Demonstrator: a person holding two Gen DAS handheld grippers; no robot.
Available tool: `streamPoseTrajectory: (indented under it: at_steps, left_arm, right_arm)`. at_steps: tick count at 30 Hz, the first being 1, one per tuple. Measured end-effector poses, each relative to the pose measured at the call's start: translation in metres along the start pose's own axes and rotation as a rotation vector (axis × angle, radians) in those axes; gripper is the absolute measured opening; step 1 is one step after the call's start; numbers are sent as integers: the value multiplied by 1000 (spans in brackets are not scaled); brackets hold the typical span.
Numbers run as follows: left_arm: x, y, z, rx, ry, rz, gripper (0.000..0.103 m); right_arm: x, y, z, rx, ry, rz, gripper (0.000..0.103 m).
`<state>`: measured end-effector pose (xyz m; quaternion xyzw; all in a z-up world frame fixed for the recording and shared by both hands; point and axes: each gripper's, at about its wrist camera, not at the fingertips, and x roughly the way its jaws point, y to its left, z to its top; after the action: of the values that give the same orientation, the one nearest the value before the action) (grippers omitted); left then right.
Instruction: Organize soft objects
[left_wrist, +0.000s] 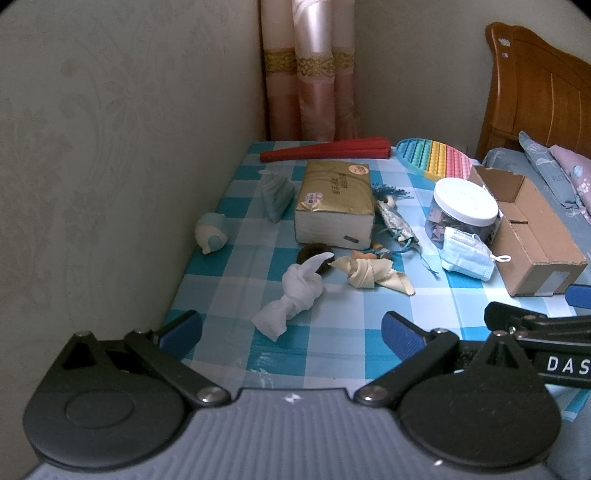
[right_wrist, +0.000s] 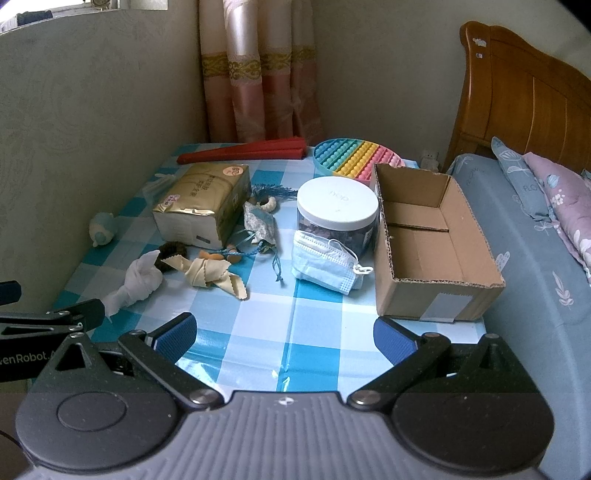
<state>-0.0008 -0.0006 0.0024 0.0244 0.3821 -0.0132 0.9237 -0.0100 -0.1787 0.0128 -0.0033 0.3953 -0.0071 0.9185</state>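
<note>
A knotted white cloth (left_wrist: 291, 295) (right_wrist: 135, 282) lies near the table's front left, with a knotted cream cloth (left_wrist: 373, 275) (right_wrist: 212, 276) to its right and a dark scrunchie (left_wrist: 314, 256) (right_wrist: 173, 253) behind it. A blue face mask (left_wrist: 467, 254) (right_wrist: 325, 264) leans on the jar. An open, empty cardboard box (left_wrist: 532, 243) (right_wrist: 428, 236) stands at the right edge. My left gripper (left_wrist: 291, 332) is open just short of the white cloth. My right gripper (right_wrist: 284, 334) is open over bare tablecloth, in front of the mask and box. Neither holds anything.
A gold tissue pack (left_wrist: 334, 205) (right_wrist: 205, 201), a white-lidded jar (left_wrist: 463, 210) (right_wrist: 338, 216), a patterned pouch with blue tassel (right_wrist: 260, 221), a small plush (left_wrist: 212, 232), a red folded fan (left_wrist: 325, 153) and a rainbow pop-it (right_wrist: 356, 157) crowd the checked table (right_wrist: 258, 317). Wall left, bed right.
</note>
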Motion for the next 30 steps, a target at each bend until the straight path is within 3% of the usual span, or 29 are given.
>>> streamPoseTrajectory:
  at_steps: [30]
  left_arm:
    - [-1,-1,1,-1,-1,-1,102]
  right_arm:
    - [1,0,2,-10,-8,-4,103]
